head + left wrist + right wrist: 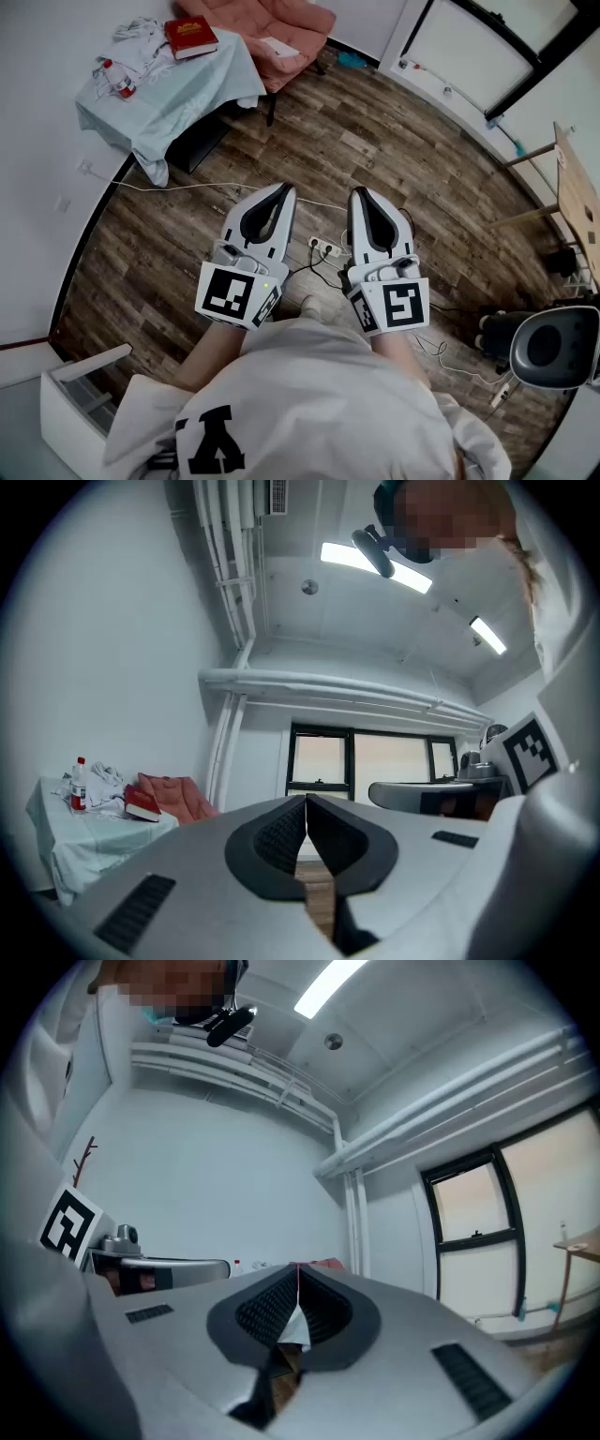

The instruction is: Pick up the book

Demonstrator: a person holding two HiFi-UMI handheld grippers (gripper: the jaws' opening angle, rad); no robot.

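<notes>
On a cloth-draped table (202, 89) a closed red book (190, 37) is seen lying flat; left gripper (278, 199) and right gripper (361, 201) are held level, jaws together, empty.

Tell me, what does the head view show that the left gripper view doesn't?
Only the head view: the power strip and the wooden board on legs at the right edge. Only the left gripper view: the ceiling lights and the dark-framed windows. Both: the red book on the cloth-covered table, the bottle near it, the pink armchair, and the left gripper with jaws together.
</notes>
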